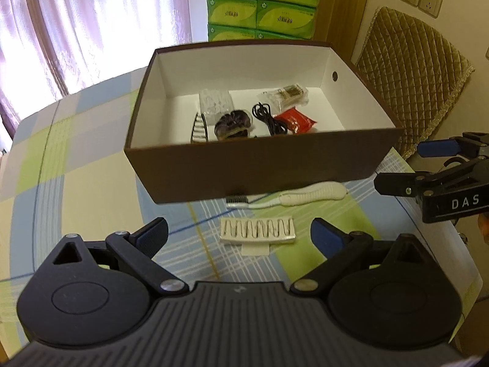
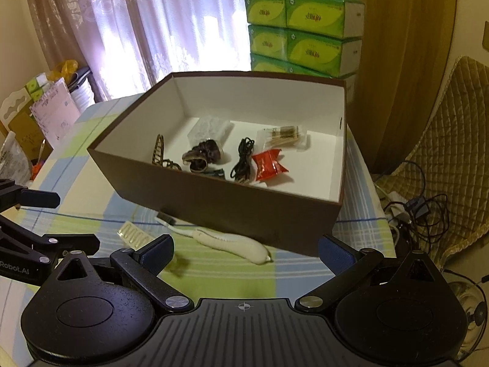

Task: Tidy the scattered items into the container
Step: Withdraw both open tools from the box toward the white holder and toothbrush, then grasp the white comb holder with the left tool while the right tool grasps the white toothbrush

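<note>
Both claws, left (image 1: 239, 232) and right (image 2: 246, 249), spread wide, empty; box (image 2: 232, 211) behind toothbrush (image 2: 235, 243), pin card (image 1: 257, 229).

The near wall of the box (image 1: 262, 168) hides the front of its floor and the lower part of the striped clip (image 1: 200, 130) and hair tie (image 1: 233, 125). The toothbrush (image 1: 293, 197) head tucks under the box at 9 o'clock. In the left wrist view the right gripper (image 1: 397, 165) is cut off at 3 o'clock. The print on the tissue packs (image 2: 305, 30) is too small to read.
</note>
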A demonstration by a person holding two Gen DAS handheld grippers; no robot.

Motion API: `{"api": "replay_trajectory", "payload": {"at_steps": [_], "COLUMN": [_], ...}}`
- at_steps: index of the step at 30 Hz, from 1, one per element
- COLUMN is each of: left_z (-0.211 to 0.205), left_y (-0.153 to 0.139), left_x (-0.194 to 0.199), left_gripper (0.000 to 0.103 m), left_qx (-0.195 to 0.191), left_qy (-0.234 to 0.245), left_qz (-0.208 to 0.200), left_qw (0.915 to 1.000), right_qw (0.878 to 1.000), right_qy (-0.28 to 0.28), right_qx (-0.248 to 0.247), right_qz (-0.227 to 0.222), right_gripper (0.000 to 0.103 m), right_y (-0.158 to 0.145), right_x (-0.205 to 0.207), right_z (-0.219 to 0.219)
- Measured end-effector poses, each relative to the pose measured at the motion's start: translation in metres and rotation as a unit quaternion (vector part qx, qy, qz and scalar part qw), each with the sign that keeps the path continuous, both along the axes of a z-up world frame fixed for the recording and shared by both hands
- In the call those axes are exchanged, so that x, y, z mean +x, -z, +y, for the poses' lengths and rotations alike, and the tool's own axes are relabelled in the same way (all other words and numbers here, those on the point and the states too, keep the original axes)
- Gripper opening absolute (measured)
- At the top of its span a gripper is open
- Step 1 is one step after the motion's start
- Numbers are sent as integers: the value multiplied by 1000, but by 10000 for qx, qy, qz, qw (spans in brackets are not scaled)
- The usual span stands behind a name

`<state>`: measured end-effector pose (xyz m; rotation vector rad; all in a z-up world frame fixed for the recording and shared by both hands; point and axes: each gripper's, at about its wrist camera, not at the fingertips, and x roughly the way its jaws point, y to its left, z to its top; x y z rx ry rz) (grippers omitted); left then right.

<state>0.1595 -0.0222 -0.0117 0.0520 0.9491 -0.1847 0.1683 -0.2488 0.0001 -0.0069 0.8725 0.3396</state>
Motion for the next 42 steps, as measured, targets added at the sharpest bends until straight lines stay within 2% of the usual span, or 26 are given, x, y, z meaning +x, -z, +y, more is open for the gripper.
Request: {"api": "replay_trajectory", "payload": {"at_steps": [11, 33, 36, 38, 42], "left_z": [-1, -29, -33, -33, -30], "left_y": [37, 85, 90, 91, 91], "left_x": [-6, 38, 44, 45, 42], "left_gripper": [98, 98, 94, 84, 83], "left_qx": [-177, -75, -20, 10, 96], "left_qy": [-67, 109, 134, 206, 388], "left_qz": [281, 466, 460, 433, 396], "left_qw": [9994, 9988, 9989, 9989, 9984], "right_qw": [9991, 9973, 9972, 9973, 9978], "right_qy": [32, 36, -14, -72, -246], "right_qx": [-39, 9, 28, 31, 17], "right_qz": [411, 730, 747, 728, 611], "right_gripper": [103, 103, 103, 103, 103], "right_y": [40, 83, 86, 87, 88], "right_x": [-7, 21, 25, 26, 26], "right_z": [-7, -17, -17, -16, -14]}}
